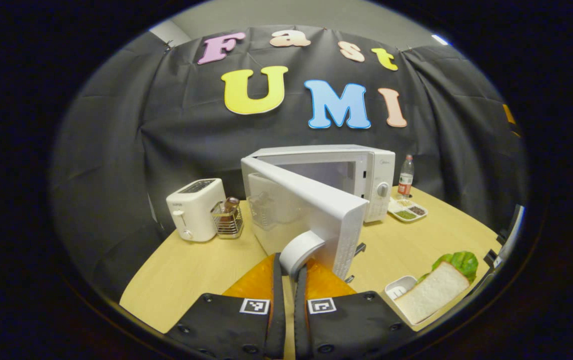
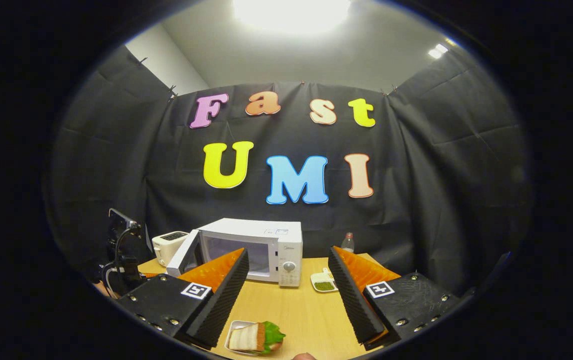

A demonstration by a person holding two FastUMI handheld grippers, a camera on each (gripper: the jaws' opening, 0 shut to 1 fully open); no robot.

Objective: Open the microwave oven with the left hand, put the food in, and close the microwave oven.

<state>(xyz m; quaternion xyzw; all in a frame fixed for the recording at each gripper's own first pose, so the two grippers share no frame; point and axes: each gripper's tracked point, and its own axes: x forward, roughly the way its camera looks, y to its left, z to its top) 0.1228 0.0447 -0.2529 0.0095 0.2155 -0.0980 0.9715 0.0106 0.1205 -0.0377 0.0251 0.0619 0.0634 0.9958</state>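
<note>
My left gripper [image 1: 287, 272] is pinched tight on the round white handle [image 1: 300, 251] of the white microwave oven's door [image 1: 311, 210], fingers pressing it from both sides. The door stands swung partway out from the white microwave oven [image 1: 346, 170], the cavity showing behind it. My right gripper [image 2: 286, 285] hangs above the pale wooden counter [image 2: 291, 310] with its jaws spread wide, holding nothing. Just below it I see the sandwich of white bread and green lettuce [image 2: 253, 337] lying on a small white tray [image 2: 233, 327], near the counter's front edge and well apart from the oven. A white toaster [image 1: 193, 210] and a wire rack [image 1: 227, 220] stand left of the oven; a divided white dish [image 1: 407, 210] and a clear plastic bottle [image 1: 406, 180] stand on its right.
</note>
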